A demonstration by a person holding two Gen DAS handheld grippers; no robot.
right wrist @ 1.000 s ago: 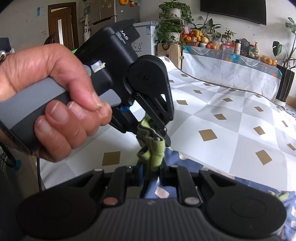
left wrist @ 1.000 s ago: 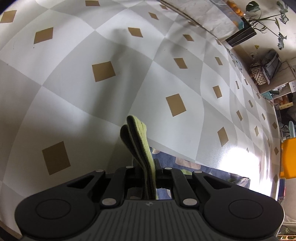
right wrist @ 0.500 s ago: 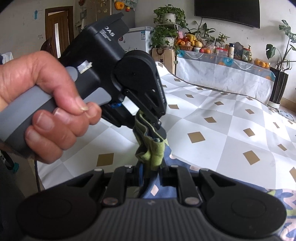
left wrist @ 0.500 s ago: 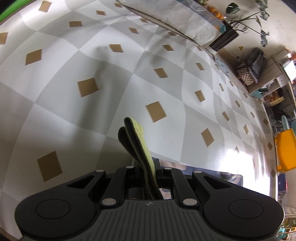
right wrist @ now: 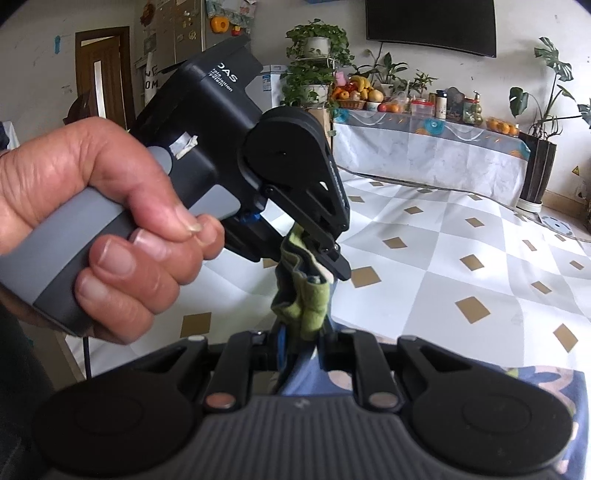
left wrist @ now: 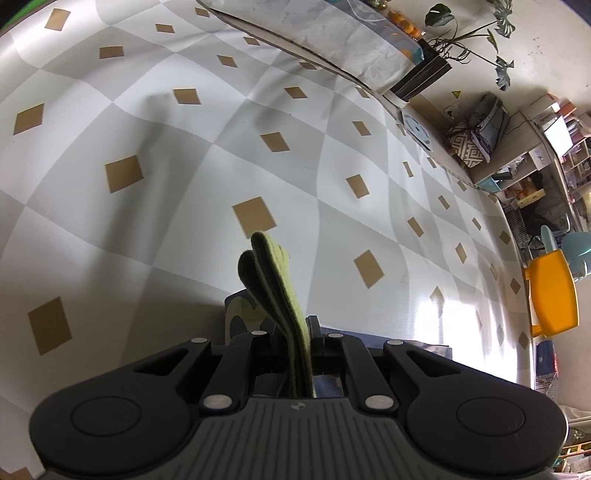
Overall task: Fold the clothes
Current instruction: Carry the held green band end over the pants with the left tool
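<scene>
Left wrist view, left gripper: we see our left gripper point(left wrist: 301, 332) at 6 o'clock, its jaws drawn together and clamped on a green band of cloth.
Left wrist view, garment: the garment point(left wrist: 273, 284) pokes up past the jaws as two folded green layers, tilted toward 11 o'clock; a dark blue patterned part of it hangs just beneath, at 7 o'clock of the band.
Left wrist view, cloth-covered surface: the tablecloth point(left wrist: 184, 155) spreads below us, white and grey checks with tan diamonds, filling the frame from 9 to 2 o'clock.
Left wrist view, room edge: at 3 o'clock we see a yellow chair point(left wrist: 552, 291); at 1 o'clock a potted plant point(left wrist: 476, 33).
Right wrist view, right gripper: our right gripper point(right wrist: 301, 347) sits at 6 o'clock, jaws nearly together and pinching the same garment point(right wrist: 306, 306), whose green bunched hem rises just above them.
Right wrist view, left gripper: the left gripper point(right wrist: 332, 258) comes in from 10 o'clock, its tips closed on the top of that hem, just above our right jaws.
Right wrist view, hand: our left hand point(right wrist: 96, 221) wraps the grey handle at 9 o'clock.
Right wrist view, garment body: blue flowered fabric trails off toward 4 o'clock on the tablecloth point(right wrist: 461, 236).
Right wrist view, background: a side table point(right wrist: 424, 155) with fruit stands at 1 o'clock.
</scene>
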